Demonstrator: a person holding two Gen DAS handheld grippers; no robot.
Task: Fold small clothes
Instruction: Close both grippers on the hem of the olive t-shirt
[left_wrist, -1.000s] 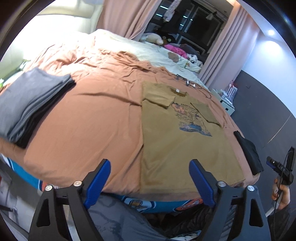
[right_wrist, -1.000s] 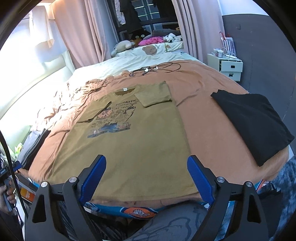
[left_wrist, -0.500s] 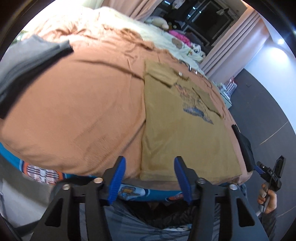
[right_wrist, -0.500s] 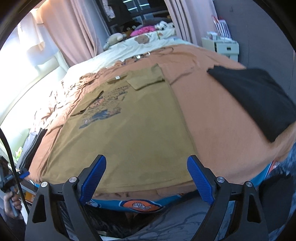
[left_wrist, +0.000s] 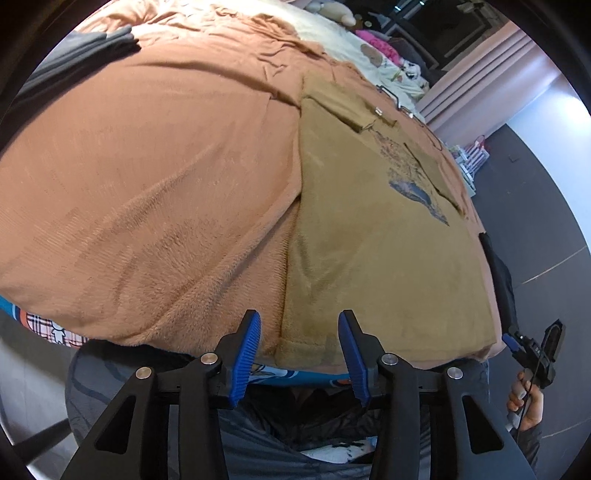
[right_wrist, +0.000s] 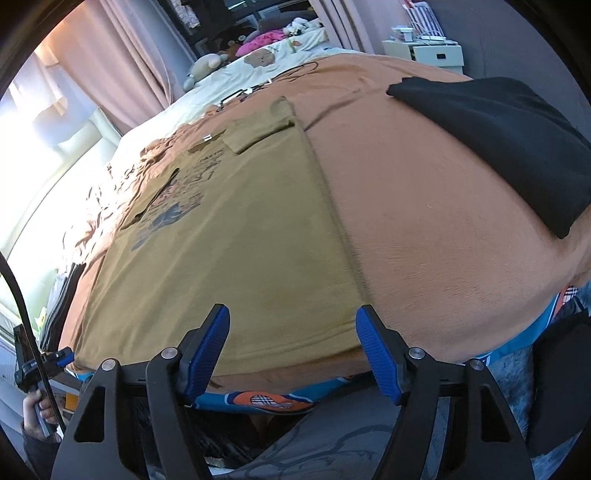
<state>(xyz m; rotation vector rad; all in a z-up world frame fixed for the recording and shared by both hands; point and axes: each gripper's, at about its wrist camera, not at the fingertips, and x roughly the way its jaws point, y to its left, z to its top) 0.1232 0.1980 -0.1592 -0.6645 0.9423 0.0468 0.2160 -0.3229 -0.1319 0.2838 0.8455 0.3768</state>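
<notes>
Both hand-held grippers, the left hand-held gripper (left_wrist: 299, 343) and right hand-held gripper (right_wrist: 291, 339), hover with jaws apart at the olive T-shirt's (left_wrist: 369, 240) hem on the bed (left_wrist: 147, 184). Sleeves already folded in, the next move likely calls for pinching both hem corners.

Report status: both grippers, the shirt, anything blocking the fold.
Left gripper open, straddling olive t-shirt hem corner. Right gripper open at the opposite hem corner. Shirt flat, sleeves folded in. Black garment lies apart.

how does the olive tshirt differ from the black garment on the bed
The olive tshirt lies spread out, sleeves folded in, with a printed graphic; the black garment is a plain folded bundle. The tshirt sits mid-bed between both hand-held grippers; the black one lies off to the right. Both rest on the orange blanket.
</notes>
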